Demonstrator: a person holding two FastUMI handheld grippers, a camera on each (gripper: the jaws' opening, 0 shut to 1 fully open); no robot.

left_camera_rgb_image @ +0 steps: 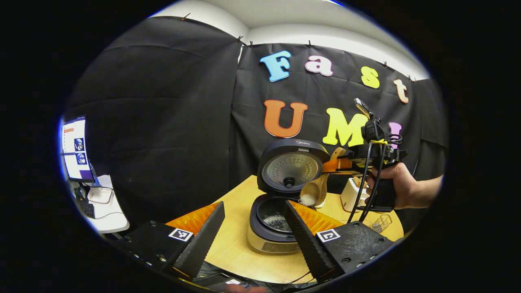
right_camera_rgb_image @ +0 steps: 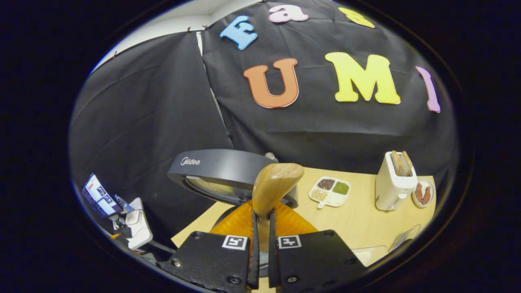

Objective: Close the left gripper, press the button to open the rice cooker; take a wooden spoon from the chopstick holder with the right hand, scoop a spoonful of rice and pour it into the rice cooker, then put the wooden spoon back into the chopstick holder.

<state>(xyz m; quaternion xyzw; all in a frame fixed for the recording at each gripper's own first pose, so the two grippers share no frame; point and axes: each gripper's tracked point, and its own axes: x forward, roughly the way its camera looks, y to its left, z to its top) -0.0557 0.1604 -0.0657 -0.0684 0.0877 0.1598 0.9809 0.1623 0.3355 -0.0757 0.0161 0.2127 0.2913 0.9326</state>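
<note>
Left gripper view looks across the pale wooden table [left_camera_rgb_image: 240, 244] at the dark round rice cooker [left_camera_rgb_image: 272, 228], its lid standing open and a little white rice already lying in the inner pot. Just above and right of the pot's rim hangs the light wooden spoon [left_camera_rgb_image: 315, 191], bowl tipped down with rice spilling at its lip, its handle pinched in the jaws of the right gripper [left_camera_rgb_image: 346, 162], which a hand [left_camera_rgb_image: 401, 185] holds. The left gripper [left_camera_rgb_image: 254, 228] waits low before the cooker, jaws spread and empty. To pour well, I would bring the bowl further over the pot before tipping more, so that no grains fall outside. Right gripper view shows the right gripper [right_camera_rgb_image: 262, 248] clamped on the handle, and, right of the cooker, a white divided dish of grains [right_camera_rgb_image: 330, 190] and a white toaster [right_camera_rgb_image: 394, 183].
</note>
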